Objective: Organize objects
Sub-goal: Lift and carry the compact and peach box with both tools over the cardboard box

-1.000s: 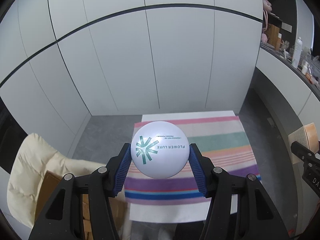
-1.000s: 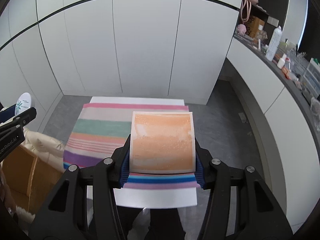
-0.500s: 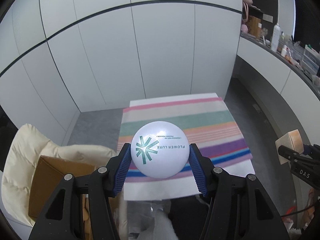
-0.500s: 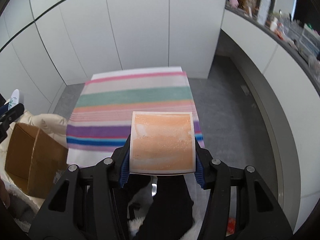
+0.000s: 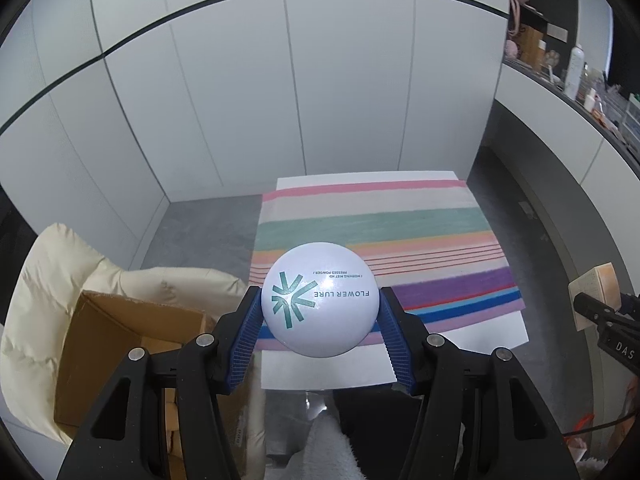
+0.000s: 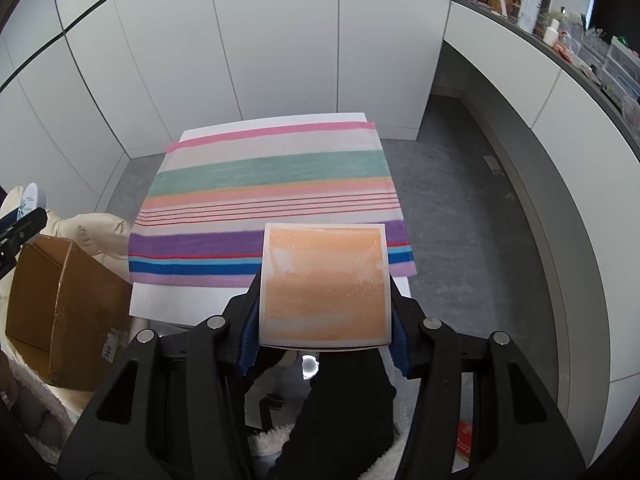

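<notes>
between left gripper [image 5: 320, 312] pads sits round compact [image 5: 320, 299], seemingly above striped towel [image 5: 380, 232].

Tall white panelled cabinet walls [image 5: 320, 92] enclose a grey speckled floor [image 6: 472, 216]. A white desk [image 6: 184, 304] carries a multicoloured striped towel [image 6: 272, 192]. Along the right, a curved white counter [image 6: 560, 104] holds bottles and clutter.

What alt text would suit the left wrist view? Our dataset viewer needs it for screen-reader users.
The left gripper clamps a round white compact printed "FLOWER LURE", held above a small white table covered by a striped towel. An open cardboard box sits on a cream jacket to the left.
</notes>
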`<action>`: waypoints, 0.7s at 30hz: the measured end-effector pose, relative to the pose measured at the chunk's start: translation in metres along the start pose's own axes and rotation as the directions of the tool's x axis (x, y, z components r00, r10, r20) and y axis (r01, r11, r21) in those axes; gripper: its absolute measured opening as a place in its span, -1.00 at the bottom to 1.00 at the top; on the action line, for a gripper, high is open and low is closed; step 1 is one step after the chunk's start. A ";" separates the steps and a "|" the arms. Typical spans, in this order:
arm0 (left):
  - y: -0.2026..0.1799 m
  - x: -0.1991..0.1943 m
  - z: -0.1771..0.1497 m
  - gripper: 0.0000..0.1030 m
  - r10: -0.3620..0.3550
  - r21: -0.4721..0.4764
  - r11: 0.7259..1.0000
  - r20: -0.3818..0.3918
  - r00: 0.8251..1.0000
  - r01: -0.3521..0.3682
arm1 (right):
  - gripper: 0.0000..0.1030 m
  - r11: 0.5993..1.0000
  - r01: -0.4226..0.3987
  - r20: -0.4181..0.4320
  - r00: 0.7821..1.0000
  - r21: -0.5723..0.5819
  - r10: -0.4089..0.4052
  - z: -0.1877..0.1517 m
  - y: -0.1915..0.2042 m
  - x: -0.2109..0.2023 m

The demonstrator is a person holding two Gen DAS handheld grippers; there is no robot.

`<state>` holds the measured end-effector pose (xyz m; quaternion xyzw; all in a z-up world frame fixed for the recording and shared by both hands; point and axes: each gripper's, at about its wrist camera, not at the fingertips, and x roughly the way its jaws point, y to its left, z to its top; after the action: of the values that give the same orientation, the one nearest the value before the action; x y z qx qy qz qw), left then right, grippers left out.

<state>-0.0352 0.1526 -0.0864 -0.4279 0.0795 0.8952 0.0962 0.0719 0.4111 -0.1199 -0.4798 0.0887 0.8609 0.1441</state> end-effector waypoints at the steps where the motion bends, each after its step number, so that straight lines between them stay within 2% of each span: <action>1: 0.004 0.000 0.000 0.13 0.002 -0.008 1.000 -0.002 1.000 -0.002 | 0.05 1.000 -0.003 -0.002 1.000 -0.006 0.003 0.002 0.005 0.001; 7: 0.039 -0.002 -0.004 0.13 0.035 -0.065 0.997 -0.003 0.999 -0.036 | 0.05 0.996 -0.055 -0.014 0.998 -0.076 0.054 0.012 0.052 0.010; 12: 0.084 -0.005 -0.017 0.13 0.097 -0.136 0.986 -0.019 0.995 -0.099 | 0.05 0.980 -0.114 -0.017 0.994 -0.161 0.112 0.016 0.104 0.009; 16: 0.127 -0.009 -0.036 0.13 0.155 -0.203 0.966 -0.046 0.987 -0.161 | 0.05 0.957 -0.171 -0.021 0.985 -0.236 0.171 0.016 0.153 0.005; 21: 0.184 -0.021 -0.067 0.13 0.244 -0.284 0.924 -0.080 0.966 -0.257 | 0.05 0.907 -0.242 -0.032 0.969 -0.343 0.246 0.010 0.221 -0.004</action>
<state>-0.0160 -0.0432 -0.1005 -0.4431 0.0025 0.8924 -0.0848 -0.0084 0.2049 -0.1080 -0.4774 -0.0049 0.8773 -0.0504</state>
